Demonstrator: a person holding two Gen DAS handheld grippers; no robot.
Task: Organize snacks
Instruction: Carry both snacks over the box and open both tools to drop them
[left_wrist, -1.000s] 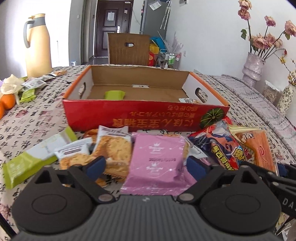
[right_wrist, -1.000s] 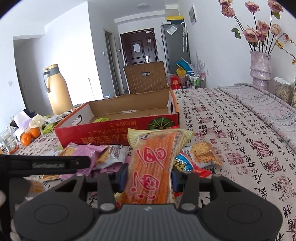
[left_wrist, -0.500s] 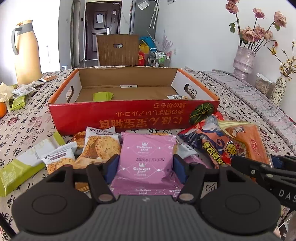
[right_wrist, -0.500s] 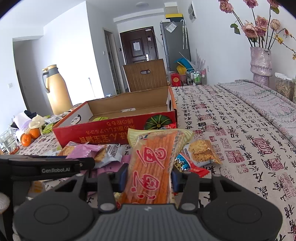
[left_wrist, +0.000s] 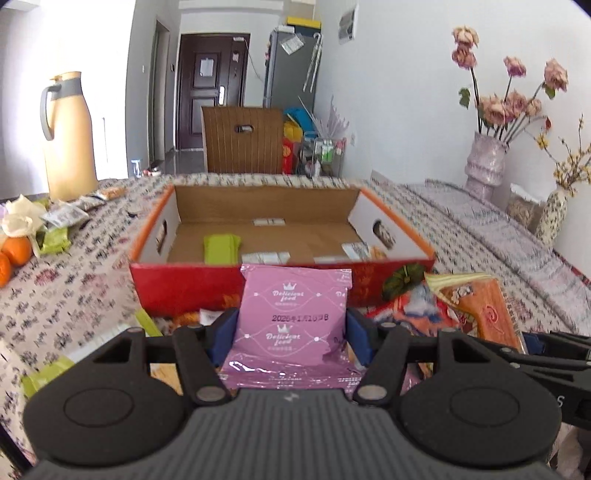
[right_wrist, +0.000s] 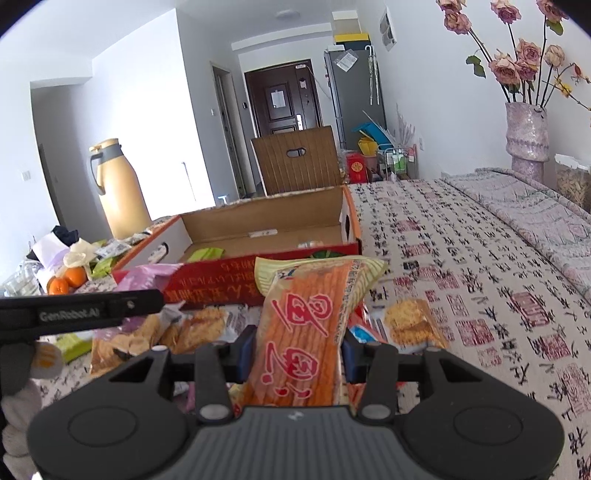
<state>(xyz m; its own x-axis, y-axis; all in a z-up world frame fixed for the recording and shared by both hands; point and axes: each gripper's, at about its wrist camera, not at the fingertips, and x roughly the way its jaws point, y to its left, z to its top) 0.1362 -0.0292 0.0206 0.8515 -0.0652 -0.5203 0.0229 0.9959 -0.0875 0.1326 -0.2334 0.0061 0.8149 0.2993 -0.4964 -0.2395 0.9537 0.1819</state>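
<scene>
Between the blue pads of the left gripper (left_wrist: 291, 334), at lower centre of the left wrist view, sits the pink snack packet (left_wrist: 293, 317), pinched flat-on across its width; its long axis runs up the frame, away from the claw, and its top edge overlaps the red front wall of the cardboard box (left_wrist: 184, 284). Jaws have just been closing, and the packet is now gripped at a middling width. Box lies directly above the claw in frame, open top facing up, with a green packet (left_wrist: 221, 248) and a few small wrappers already on its floor. Right gripper (right_wrist: 297, 349) is clamped narrow on the orange snack bag (right_wrist: 308, 332), which likewise stands up the frame toward the same box (right_wrist: 266, 225); here the box sits above and to the left. Judgement: both loads are lifted clear of the loose pile (right_wrist: 177, 332) on the patterned tablecloth (right_wrist: 461, 258). The left claw is squarer to the opening, so it looks better placed to deliver first; the move needs clearance over the front wall before release.
</scene>
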